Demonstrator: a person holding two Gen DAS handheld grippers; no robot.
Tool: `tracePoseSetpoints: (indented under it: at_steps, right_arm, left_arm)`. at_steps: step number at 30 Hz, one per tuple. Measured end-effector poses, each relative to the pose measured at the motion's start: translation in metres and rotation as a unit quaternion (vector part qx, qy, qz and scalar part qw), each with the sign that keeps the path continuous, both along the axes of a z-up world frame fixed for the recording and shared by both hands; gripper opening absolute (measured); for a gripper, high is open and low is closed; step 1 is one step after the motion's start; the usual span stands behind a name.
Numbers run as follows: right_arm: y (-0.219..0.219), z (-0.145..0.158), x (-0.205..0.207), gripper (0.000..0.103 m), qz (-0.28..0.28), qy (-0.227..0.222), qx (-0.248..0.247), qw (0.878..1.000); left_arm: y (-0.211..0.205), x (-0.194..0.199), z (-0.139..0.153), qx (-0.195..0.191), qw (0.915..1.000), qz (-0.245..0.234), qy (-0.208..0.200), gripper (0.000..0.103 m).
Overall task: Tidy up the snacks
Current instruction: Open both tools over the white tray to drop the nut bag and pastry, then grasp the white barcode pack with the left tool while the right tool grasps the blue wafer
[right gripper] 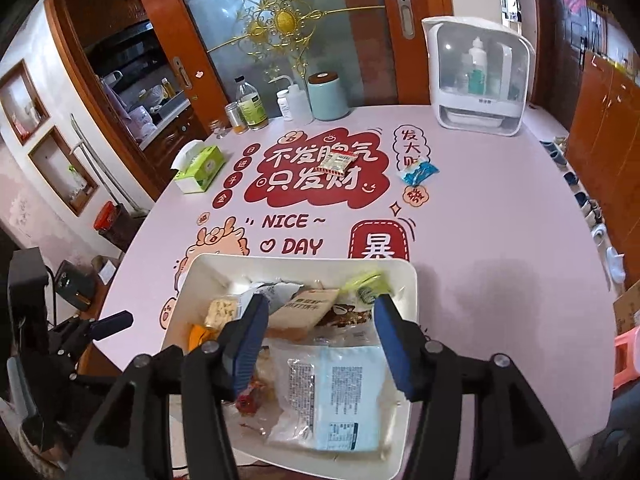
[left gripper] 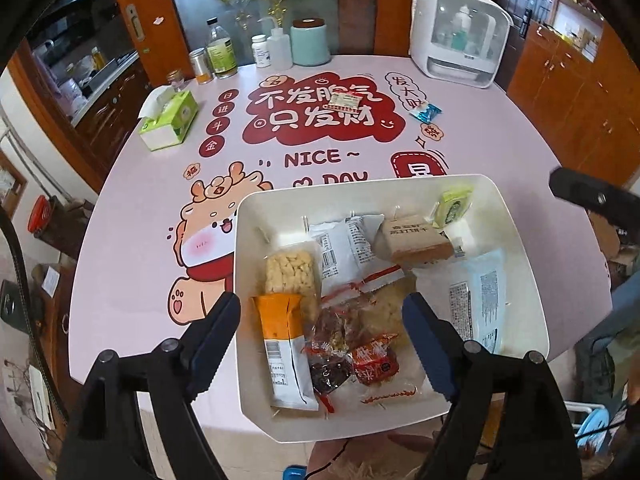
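A white bin (left gripper: 256,208) stands at the near edge of the pink table with several snacks in it: an orange-and-white bar (left gripper: 280,340), a puffed rice bar (left gripper: 290,272), a brown cracker packet (left gripper: 416,240), a light blue packet (left gripper: 480,296) and red wrapped pieces (left gripper: 376,356). My left gripper (left gripper: 320,308) hangs open above the bin's near part, holding nothing. My right gripper (right gripper: 322,308) is open over the bin (right gripper: 412,280) too, its pads clear of the packets below. Farther out on the table lie a small red-and-white packet (left gripper: 345,101) and a blue wrapped candy (left gripper: 426,112).
A green tissue box (left gripper: 170,120) sits at the table's left. Bottles, a teal canister (left gripper: 310,44) and a white appliance (left gripper: 460,32) line the far edge. Wooden cabinets surround the table.
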State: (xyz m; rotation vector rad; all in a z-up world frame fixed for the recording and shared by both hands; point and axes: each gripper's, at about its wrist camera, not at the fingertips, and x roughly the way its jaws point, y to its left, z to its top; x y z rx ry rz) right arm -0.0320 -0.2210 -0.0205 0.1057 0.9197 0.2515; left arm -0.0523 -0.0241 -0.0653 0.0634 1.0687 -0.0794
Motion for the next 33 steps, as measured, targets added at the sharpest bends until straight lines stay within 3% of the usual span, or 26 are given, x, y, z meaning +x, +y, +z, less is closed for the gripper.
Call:
tracePoseSetpoints:
  at_steps: [21, 33]
  right_arm:
    - [-0.016, -0.012, -0.014, 0.056, -0.007, 0.023, 0.008, 1.000]
    - [-0.044, -0.006, 0.018, 0.056, -0.044, 0.027, -0.006, 0.999]
  left_arm:
    - [0.001, 0.001, 0.008, 0.000, 0.9998, 0.017, -0.014, 0.082]
    - [0.006, 0.050, 0.036, 0.024, 0.9983, 0.020, -0.049, 0.082]
